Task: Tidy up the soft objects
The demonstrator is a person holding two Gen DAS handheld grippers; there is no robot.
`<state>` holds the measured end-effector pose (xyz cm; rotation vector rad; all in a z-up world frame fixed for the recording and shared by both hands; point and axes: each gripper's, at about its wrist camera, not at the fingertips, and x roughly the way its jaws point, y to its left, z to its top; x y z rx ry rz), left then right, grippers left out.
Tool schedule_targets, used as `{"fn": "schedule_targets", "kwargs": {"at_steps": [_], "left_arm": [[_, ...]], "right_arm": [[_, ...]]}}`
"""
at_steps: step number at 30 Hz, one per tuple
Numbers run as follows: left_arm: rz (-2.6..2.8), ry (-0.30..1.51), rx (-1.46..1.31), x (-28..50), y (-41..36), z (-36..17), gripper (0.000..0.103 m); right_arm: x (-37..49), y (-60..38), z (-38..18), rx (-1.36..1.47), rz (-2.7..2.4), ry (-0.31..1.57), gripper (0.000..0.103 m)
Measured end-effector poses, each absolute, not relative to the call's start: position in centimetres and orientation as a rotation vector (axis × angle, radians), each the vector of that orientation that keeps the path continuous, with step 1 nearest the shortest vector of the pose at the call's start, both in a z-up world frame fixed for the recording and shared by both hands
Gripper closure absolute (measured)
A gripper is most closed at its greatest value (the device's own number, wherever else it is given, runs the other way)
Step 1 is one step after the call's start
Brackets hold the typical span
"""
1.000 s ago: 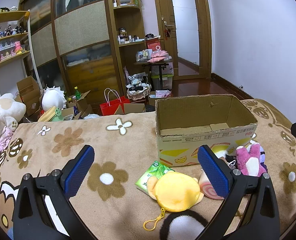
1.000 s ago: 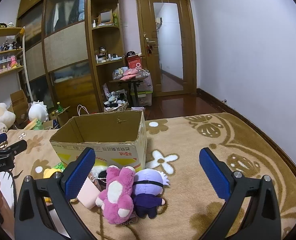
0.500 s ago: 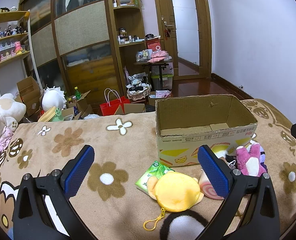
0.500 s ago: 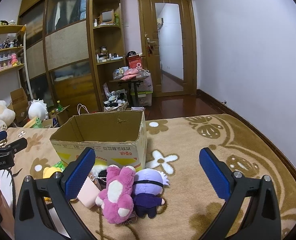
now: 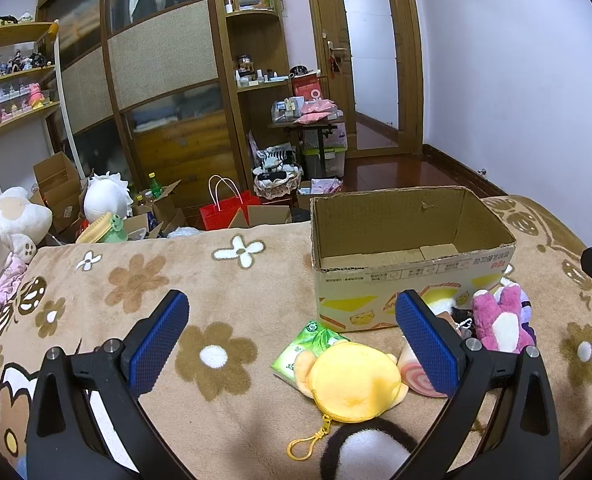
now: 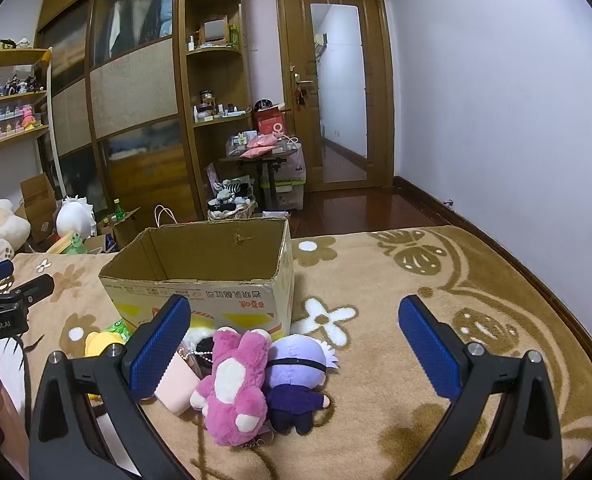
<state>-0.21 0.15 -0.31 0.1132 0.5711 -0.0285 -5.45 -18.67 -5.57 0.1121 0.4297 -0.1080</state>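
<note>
Toys: one pink plush [image 6: 234, 384], one purple doll [image 6: 297, 380].

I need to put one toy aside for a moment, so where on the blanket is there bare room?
Bare blanket lies left of the cardboard box, over the flower prints, and right of the purple doll toward the blanket's edge. Crowded: the strip in front of the box, with the pink plush, yellow pouch and green packet.

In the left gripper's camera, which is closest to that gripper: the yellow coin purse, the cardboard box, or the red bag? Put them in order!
From the left gripper:
1. Yellow coin purse, just ahead, slightly right.
2. Cardboard box, farther on the blanket, right.
3. Red bag, beyond the bed edge.
</note>
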Motion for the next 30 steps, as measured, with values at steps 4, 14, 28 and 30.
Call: {"fn": "schedule_targets", "kwargs": {"at_steps": [4,14,28,30], "left_arm": [[-0.031,0.575,0.110,-0.3,0.6,-0.3,0.001],[-0.073,0.604,0.100,0.3,0.7,-0.3,0.001],[-0.048,0.793,0.085,5.4,0.5,-2.8,0.001],[-0.043,0.826,0.067,6.2,0.8,-3.4,0.001]], "right_arm": [[-5.4,-18.6,-5.5,0.112,-0.108,0.429,0.000],[-5.1,-18.1,-5.9,0.104,-0.081,0.444,0.000],[-1.6,-16.7,-7.2,0.088,-0.036,0.511,0.000],[-0.9,-16.6,-7.5,0.093,-0.030,0.523,0.000]]}}
